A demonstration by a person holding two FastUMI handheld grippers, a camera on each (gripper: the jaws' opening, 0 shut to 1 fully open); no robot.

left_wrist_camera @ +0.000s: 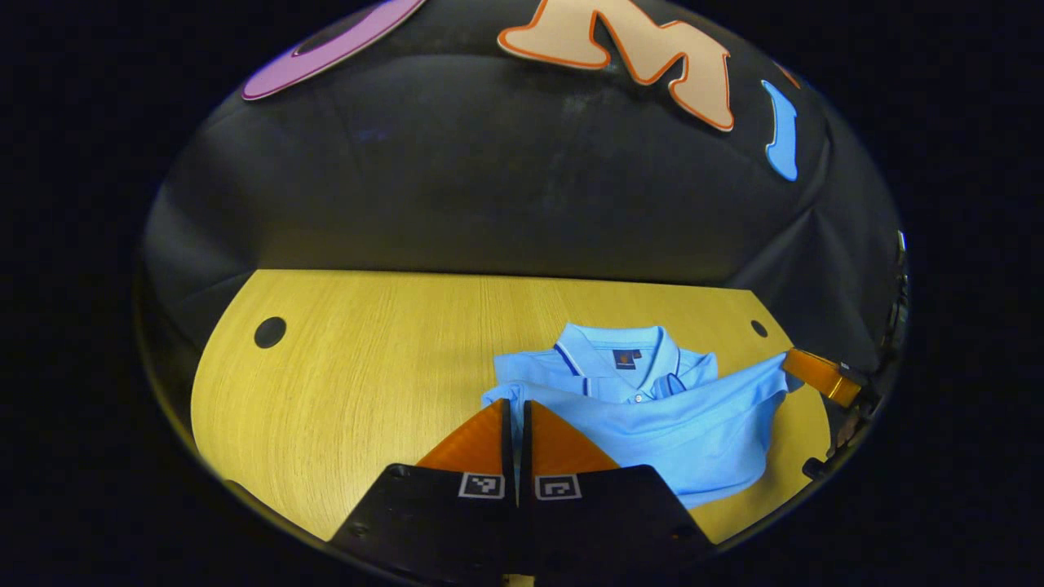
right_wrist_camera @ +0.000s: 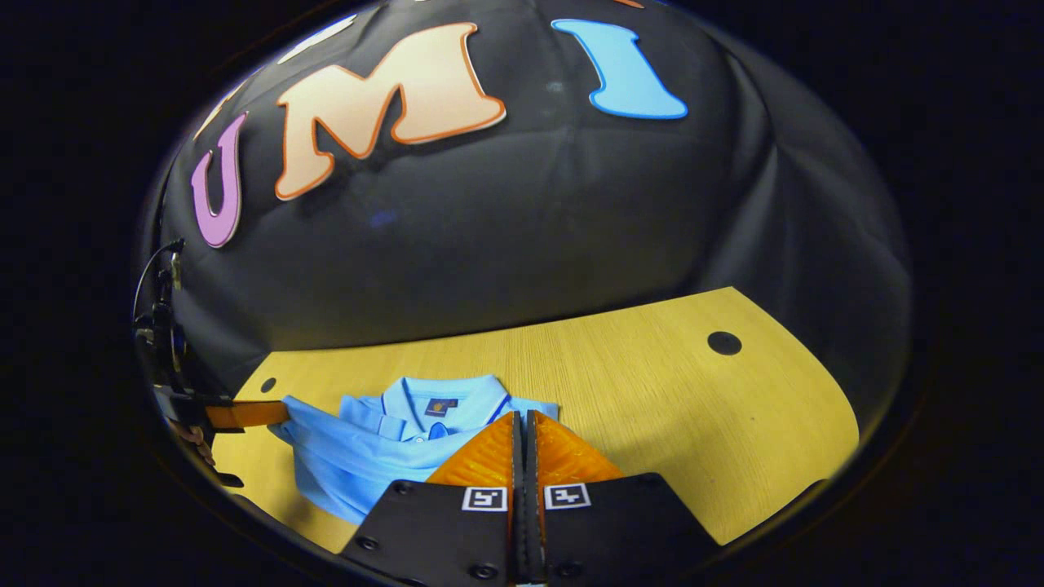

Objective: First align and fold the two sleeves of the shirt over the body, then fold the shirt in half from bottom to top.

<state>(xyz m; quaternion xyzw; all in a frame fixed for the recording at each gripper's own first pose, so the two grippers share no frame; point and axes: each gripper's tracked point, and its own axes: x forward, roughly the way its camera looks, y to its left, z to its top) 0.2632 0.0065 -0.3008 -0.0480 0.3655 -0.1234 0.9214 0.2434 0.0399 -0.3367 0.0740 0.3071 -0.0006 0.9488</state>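
The light blue shirt (left_wrist_camera: 652,408) lay on the wooden desk (left_wrist_camera: 367,367), collar (left_wrist_camera: 612,346) toward the booth wall, its sleeves apparently already folded in, since no sleeve stuck out to either side. Its lower edge was lifted and drawn up across the body toward the collar, so the bottom-to-top fold looked half made. The left hand-held gripper (left_wrist_camera: 516,408) had its fingers pressed together on a corner of that edge; the right hand-held gripper (right_wrist_camera: 523,420) likewise pinched the other corner. What remained, I judged, was laying the hem down near the collar and letting go.
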